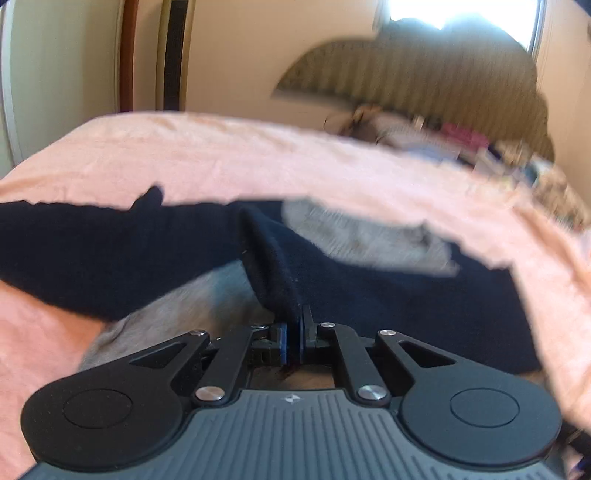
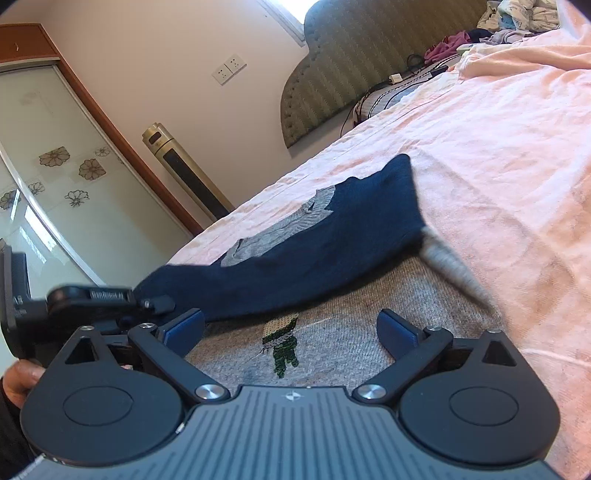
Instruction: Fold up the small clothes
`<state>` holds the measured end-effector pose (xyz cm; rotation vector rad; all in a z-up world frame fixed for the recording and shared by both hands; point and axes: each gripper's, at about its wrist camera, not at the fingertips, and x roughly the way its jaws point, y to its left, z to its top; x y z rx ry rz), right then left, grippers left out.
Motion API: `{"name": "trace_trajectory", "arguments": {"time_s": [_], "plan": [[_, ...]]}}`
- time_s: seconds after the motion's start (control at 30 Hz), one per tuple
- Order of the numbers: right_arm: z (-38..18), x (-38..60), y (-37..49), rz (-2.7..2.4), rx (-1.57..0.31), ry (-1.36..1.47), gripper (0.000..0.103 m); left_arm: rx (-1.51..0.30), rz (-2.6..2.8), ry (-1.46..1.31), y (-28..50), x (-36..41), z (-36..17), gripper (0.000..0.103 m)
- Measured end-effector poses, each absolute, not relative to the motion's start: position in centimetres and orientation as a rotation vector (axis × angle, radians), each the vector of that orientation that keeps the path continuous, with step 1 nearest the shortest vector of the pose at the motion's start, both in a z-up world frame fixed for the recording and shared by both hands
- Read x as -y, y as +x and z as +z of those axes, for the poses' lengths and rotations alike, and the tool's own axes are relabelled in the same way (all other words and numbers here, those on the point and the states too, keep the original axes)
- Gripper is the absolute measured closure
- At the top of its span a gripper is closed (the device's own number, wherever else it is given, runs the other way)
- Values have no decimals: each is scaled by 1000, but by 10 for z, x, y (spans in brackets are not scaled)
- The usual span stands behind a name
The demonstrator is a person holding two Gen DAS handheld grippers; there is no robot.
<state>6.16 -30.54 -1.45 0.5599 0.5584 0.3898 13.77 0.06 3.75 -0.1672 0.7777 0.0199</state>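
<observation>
A small grey sweater (image 2: 351,295) with navy sleeves and a green emblem (image 2: 282,343) lies on the pink bed sheet (image 2: 498,166). One navy sleeve (image 2: 314,251) is drawn across its chest. My left gripper (image 1: 298,325) is shut on a raised fold of that navy fabric (image 1: 273,266). The right wrist view shows the same left gripper (image 2: 159,303) at the sleeve's near end. My right gripper (image 2: 291,326) stands open just above the grey chest, with the emblem between its fingers and nothing gripped. The left wrist view is blurred.
A padded headboard (image 2: 351,74) stands at the bed's far end with cables (image 2: 406,74) and a pile of clothes (image 2: 517,18) before it. A tower fan (image 2: 184,173) and a sliding wardrobe door (image 2: 55,166) stand beyond the bed's left edge. A hand (image 2: 18,376) shows at lower left.
</observation>
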Motion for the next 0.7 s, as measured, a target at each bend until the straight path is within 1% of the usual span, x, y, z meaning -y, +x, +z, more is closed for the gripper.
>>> {"name": "trace_trajectory", "arguments": {"time_s": [0.03, 0.07, 0.1, 0.13, 0.17, 0.23, 0.27, 0.3, 0.37, 0.43, 0.57, 0.6, 0.63, 0.67, 0.7], "plan": [[-14, 305, 62, 391, -559, 558, 2, -820, 6, -165, 137, -6, 30, 95], [-14, 305, 62, 391, -561, 556, 2, -818, -3, -175, 133, -11, 27, 95], [-13, 305, 62, 388, -567, 553, 3, -796, -1, -191, 124, -15, 29, 89], [-9, 305, 62, 373, -580, 542, 3, -785, 19, -194, 117, -18, 31, 76], [-2, 305, 62, 354, -587, 530, 3, -767, 45, -193, 110, -20, 35, 69], [19, 312, 65, 352, -528, 546, 1, -650, 66, -217, 93, -25, 46, 48], [30, 315, 70, 356, -492, 558, 0, -593, 62, -226, 88, -27, 51, 41], [41, 317, 81, 352, -466, 563, 0, -550, 53, -224, 86, -26, 55, 29], [55, 310, 115, 328, -484, 504, 0, -534, 20, -204, 96, -16, 57, 28], [53, 291, 158, 266, -568, 370, 0, -581, -32, -194, 116, -4, 50, 28], [14, 255, 215, 193, -739, 100, 2, -766, -39, -205, 161, 10, 21, 29], [-1, 250, 218, 171, -755, 22, 0, -730, -40, -170, 155, 10, 18, 27], [-8, 244, 212, 167, -699, -71, 0, -718, -46, -132, 153, 10, 15, 25], [-14, 242, 208, 169, -677, -106, 0, -699, -63, -87, 149, 11, 10, 24], [-14, 246, 209, 170, -677, -72, 0, -680, -75, -60, 145, 11, 7, 24]]}}
